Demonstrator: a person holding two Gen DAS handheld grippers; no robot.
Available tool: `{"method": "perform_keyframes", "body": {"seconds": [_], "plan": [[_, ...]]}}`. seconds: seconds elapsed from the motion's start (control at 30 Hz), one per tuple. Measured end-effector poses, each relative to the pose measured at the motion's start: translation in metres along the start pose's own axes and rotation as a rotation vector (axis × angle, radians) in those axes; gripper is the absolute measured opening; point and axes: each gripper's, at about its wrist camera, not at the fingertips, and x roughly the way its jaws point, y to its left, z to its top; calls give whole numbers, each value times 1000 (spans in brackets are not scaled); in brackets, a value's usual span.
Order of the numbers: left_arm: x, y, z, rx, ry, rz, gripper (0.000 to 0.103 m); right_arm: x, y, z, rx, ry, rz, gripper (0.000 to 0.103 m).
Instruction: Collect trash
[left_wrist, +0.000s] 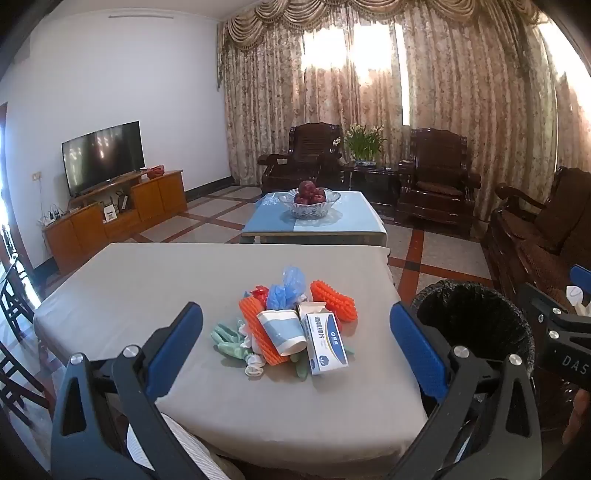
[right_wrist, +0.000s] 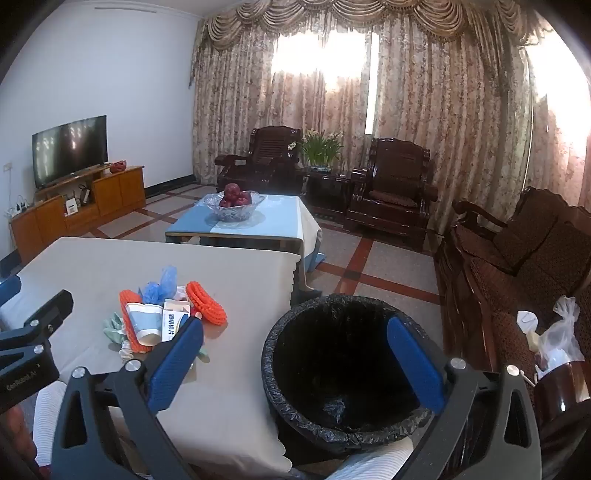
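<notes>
A heap of trash lies on the beige-covered table (left_wrist: 129, 295): a paper cup (left_wrist: 282, 330), a white and blue carton (left_wrist: 327, 341), orange foam nets (left_wrist: 334, 301), a blue plastic bag (left_wrist: 286, 288) and green gloves (left_wrist: 227, 338). My left gripper (left_wrist: 295, 317) hovers open in front of the heap, nothing between its blue pads. A bin with a black liner (right_wrist: 340, 354) stands beside the table's right edge. My right gripper (right_wrist: 295, 332) is open above the bin's near side, empty. The same heap shows in the right wrist view, with the cup (right_wrist: 144, 319) and the carton (right_wrist: 173, 321).
Beyond stands a low table with a blue cloth (left_wrist: 354, 214) and a glass bowl of apples (left_wrist: 310, 201). Dark wooden armchairs (left_wrist: 436, 181) and a sofa (right_wrist: 524, 251) line the right. A TV (left_wrist: 103, 157) on a cabinet is at left. Clear bags (right_wrist: 557, 336) lie on the sofa.
</notes>
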Motion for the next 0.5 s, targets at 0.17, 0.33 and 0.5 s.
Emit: {"method": "perform_keyframes", "body": {"seconds": [0.17, 0.33, 0.5], "plan": [[0, 0, 0, 1, 0, 1, 98, 0, 1, 0, -1, -2, 0, 97], [0, 0, 0, 1, 0, 1, 98, 0, 0, 0, 3, -1, 5, 97], [0, 0, 0, 0, 0, 0, 98, 0, 0, 1, 3, -2, 4, 97]]}}
